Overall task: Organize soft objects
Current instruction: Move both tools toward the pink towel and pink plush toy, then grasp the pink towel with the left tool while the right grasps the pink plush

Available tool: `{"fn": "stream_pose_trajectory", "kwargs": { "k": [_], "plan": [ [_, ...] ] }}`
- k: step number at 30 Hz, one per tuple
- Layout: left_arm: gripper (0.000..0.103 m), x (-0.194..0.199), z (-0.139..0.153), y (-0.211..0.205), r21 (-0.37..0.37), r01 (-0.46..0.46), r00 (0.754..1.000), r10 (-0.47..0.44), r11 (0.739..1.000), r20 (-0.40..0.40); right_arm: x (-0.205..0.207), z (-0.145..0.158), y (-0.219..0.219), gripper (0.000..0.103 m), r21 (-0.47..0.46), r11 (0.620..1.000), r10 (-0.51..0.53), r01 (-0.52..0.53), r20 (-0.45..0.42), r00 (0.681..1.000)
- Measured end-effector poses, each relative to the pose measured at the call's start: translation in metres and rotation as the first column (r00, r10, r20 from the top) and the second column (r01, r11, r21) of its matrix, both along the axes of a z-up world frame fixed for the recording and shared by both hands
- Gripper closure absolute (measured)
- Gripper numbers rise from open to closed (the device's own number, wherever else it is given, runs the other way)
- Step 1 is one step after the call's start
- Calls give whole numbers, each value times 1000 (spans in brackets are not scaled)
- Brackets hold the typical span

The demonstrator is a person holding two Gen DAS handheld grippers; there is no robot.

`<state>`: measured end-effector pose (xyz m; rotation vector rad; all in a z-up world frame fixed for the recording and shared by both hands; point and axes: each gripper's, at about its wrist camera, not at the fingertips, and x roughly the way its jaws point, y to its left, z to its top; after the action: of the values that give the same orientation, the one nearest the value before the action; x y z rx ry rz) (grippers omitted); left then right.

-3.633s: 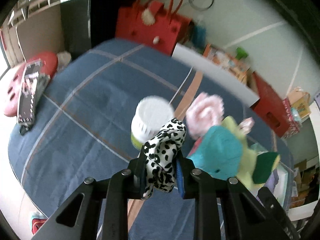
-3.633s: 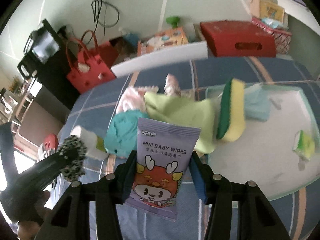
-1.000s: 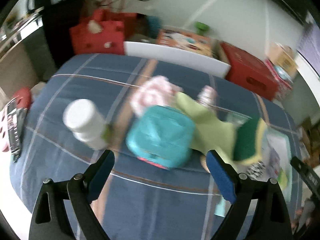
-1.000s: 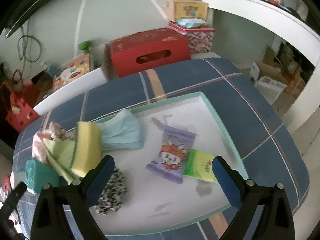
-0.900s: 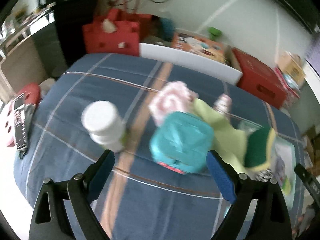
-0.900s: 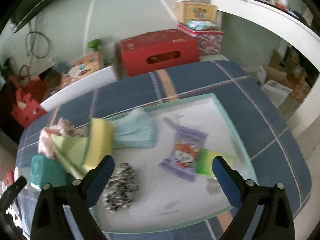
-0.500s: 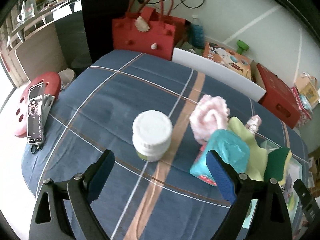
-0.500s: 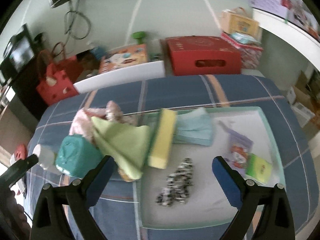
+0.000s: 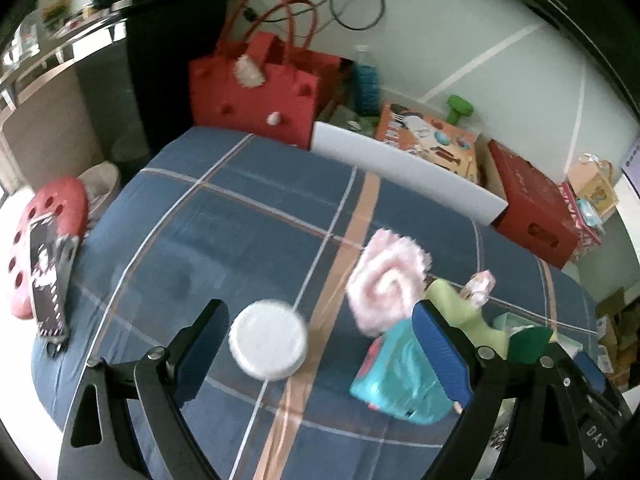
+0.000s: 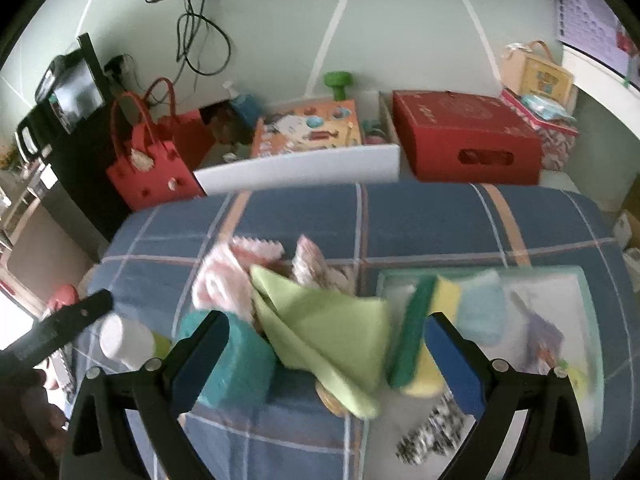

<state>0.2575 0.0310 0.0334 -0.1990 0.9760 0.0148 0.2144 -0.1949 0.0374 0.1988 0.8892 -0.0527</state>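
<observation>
Over the blue plaid table point(image 9: 248, 216) both my grippers hung with nothing between their pads. My left gripper point(image 9: 320, 344) had its jaws spread wide; the white-lidded jar point(image 9: 268, 344) sat between them in view, below, untouched. 3.6 s ago that gripper pinched the black-and-white spotted cloth point(image 10: 434, 432), which now lay inside the pale green tray point(image 10: 588, 280) near its front left corner. My right gripper point(image 10: 326, 348) was spread wide too; 3.6 s ago it clamped the purple wipes pack point(image 10: 546, 344), which now lay flat in the tray toward the right, blurred. Half a second ago the left view looked from higher, with the jar well ahead of the pads; now the jar was close under them. The right view had dropped lower toward the pile at the tray's left edge. That pile looked unchanged: pink rolled towel point(image 9: 386, 280), teal pack point(image 9: 400, 376) just in front of it, light green cloth point(image 10: 332, 336) draped across the tray's left rim, yellow-green sponge point(image 10: 424, 340) standing on edge, light blue folded cloth point(image 10: 480, 312) beside it in the tray. Left gripper's arm point(image 10: 60, 332) showed at the right view's left edge.
</observation>
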Motion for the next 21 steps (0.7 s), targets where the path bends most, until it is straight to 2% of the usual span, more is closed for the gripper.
{"fn": "stream_pose_trajectory", "kwargs": {
  "k": [9,16,18,21],
  "plan": [
    [10,51,-14,-29,23,68,997,-67,997,-33,50,-2,1,13,17,999,31,-31,3,1000],
    [10,77,-35,-43,8,89,995,-88,996,-48,69,-37,5,19,33,995,98,-97,-42,994],
    [11,82,-42,-43,-8,83,995,-83,997,-54,75,-53,8,25,33,992,126,-124,-78,989],
    [14,87,-48,-40,-28,70,996,-72,997,-54,80,-67,9,28,45,990,136,-132,-101,985]
  ]
}}
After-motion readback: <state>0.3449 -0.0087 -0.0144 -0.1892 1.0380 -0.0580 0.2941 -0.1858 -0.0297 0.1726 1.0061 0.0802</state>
